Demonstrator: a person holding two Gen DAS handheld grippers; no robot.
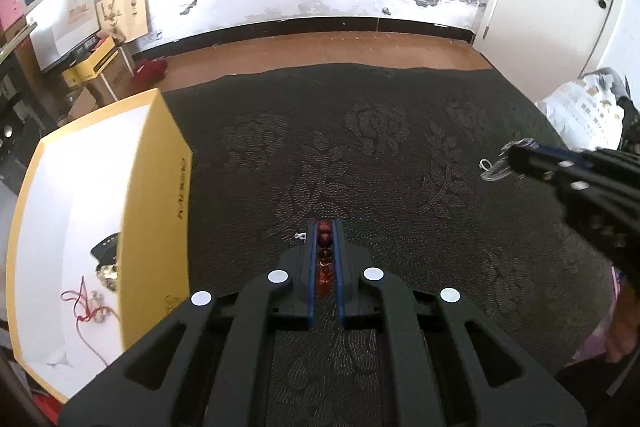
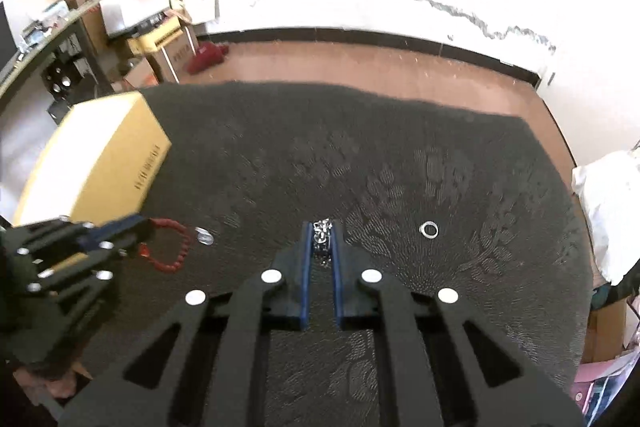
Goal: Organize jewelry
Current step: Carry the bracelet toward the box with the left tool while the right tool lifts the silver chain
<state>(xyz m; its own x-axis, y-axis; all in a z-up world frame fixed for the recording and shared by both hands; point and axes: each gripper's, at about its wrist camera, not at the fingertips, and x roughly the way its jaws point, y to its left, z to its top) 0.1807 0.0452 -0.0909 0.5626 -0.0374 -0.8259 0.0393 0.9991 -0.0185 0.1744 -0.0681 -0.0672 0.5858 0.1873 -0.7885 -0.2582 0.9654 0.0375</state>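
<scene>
Lengthwise, red bead bracelet lies clamped along left tongs.

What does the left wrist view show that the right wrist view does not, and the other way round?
Only the left wrist view shows the inside of the yellow box, with a red cord and other small pieces lying in it.

Only the right wrist view shows a small silver ring lying on the dark cloth.

Both show the left gripper shut on a red bead bracelet, and the right gripper shut on a silver chain.
</scene>
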